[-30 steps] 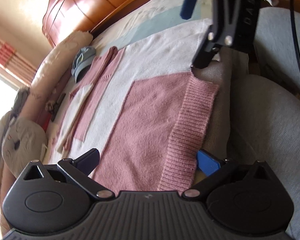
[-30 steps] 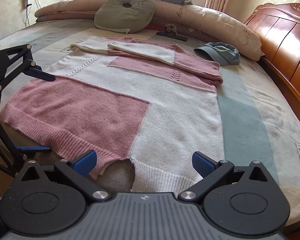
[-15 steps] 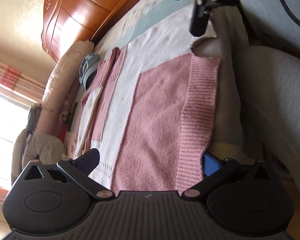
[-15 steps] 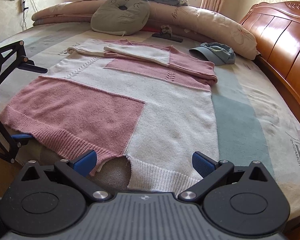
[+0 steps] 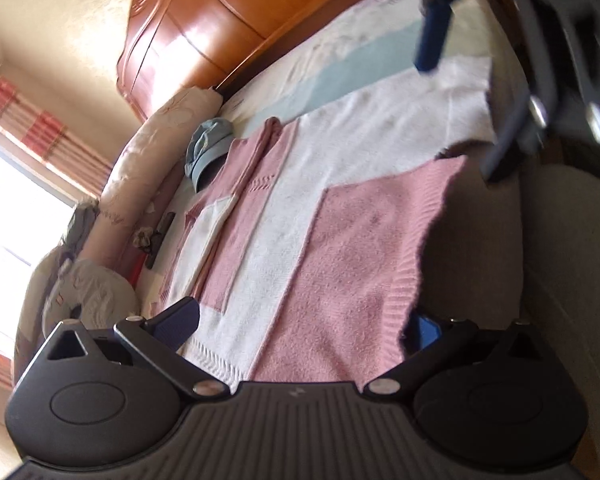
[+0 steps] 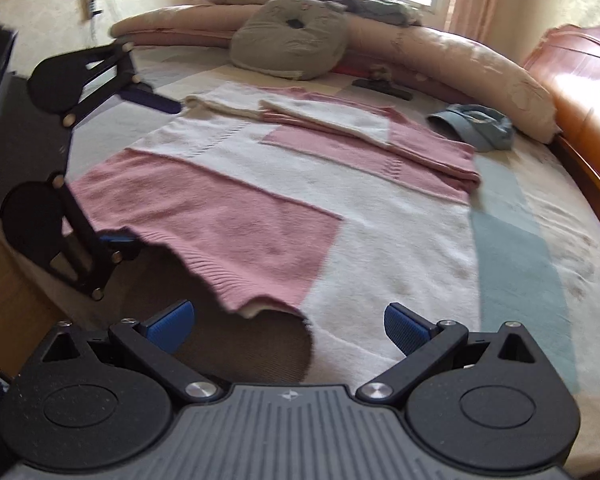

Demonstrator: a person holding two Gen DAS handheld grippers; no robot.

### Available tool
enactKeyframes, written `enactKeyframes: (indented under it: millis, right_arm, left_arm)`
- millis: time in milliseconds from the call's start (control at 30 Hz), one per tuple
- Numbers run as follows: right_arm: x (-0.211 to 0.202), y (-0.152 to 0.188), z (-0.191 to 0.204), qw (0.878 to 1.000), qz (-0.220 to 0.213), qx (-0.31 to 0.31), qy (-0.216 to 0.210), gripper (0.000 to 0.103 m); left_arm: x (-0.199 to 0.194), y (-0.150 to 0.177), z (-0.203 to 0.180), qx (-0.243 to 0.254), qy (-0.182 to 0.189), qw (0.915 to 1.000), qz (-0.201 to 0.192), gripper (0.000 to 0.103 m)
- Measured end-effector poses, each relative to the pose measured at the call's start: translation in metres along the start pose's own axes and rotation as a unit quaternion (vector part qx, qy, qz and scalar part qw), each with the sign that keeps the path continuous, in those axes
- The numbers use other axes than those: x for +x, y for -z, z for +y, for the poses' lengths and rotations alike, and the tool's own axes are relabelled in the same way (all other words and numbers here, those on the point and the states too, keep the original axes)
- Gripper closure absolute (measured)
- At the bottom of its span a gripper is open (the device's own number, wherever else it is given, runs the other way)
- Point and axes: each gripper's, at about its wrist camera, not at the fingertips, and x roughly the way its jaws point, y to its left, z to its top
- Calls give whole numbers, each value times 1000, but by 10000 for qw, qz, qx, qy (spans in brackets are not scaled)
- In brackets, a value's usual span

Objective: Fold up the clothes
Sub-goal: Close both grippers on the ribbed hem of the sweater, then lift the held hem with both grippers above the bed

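Lying flat on the bed (image 6: 540, 280), the pink-and-white sweater (image 6: 300, 200) has its hem at the near edge. Left gripper (image 5: 304, 322) and right gripper (image 6: 286, 318) both stand wide open, straddling the hem, grasping nothing. Only the right view shows the round cushion (image 6: 290, 36); both show the cap (image 6: 476, 126).

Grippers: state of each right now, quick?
Left gripper: open, fingers straddling the sweater hem corner, not closed on it.
Right gripper: open at the hem, holding nothing.
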Motion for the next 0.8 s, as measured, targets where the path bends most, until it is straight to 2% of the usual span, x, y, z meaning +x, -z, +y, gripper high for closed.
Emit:
enactKeyframes:
  millis: [133, 333, 400, 467, 567, 733, 800]
  right_arm:
    - [23, -8, 23, 9984, 37, -569, 28, 0]
    - [54, -9, 39, 9883, 112, -1368, 664, 0]
    - [52, -7, 38, 9846, -31, -1548, 818, 0]
    - [50, -2, 39, 9774, -129, -1828, 1054, 0]
    - [46, 9, 35, 9621, -254, -2248, 1520, 0]
    - [40, 24, 6, 9522, -98, -2275, 2035, 0]
    - [40, 24, 5, 9532, -86, -2248, 2020, 0]
  left_arm:
    - [0, 2, 1, -190, 85, 9998, 49, 0]
    - [2, 9, -5, -314, 238, 9989, 236, 1]
    - [4, 13, -10, -338, 355, 9981, 369, 1]
    - [1, 17, -15, -284, 241, 9990, 263, 1]
    - [0, 20, -14, -293, 90, 9989, 348, 1]
    - [-2, 35, -14, -4, -300, 9981, 540, 1]
    - [-1, 36, -13, -69, -332, 9979, 554, 1]
